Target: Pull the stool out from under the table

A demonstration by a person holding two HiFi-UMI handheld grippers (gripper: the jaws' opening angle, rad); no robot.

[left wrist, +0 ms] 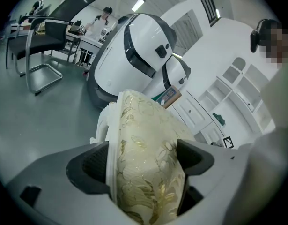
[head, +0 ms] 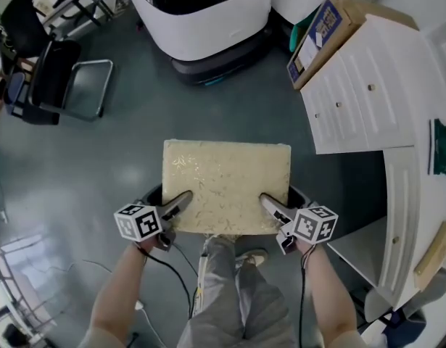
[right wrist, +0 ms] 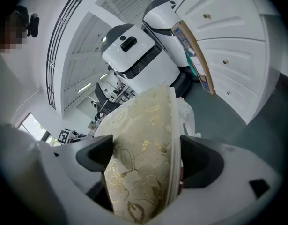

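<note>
The stool point(head: 226, 185) has a cream seat cushion with a gold leaf pattern on a white frame. It stands out on the grey floor in front of me, left of the white curved table point(head: 415, 187). My left gripper point(head: 175, 207) is shut on the seat's near left edge. My right gripper point(head: 275, 210) is shut on its near right edge. In the left gripper view the stool point(left wrist: 144, 149) fills the gap between the dark jaw pads point(left wrist: 94, 165). In the right gripper view the stool point(right wrist: 141, 149) is wedged between both jaws the same way.
A white cabinet with drawers point(head: 360, 85) and a cardboard box point(head: 320, 31) stand at the right. A big white and black machine point(head: 204, 20) sits straight ahead. A black chair point(head: 59, 82) stands far left. My legs point(head: 233, 288) are just behind the stool.
</note>
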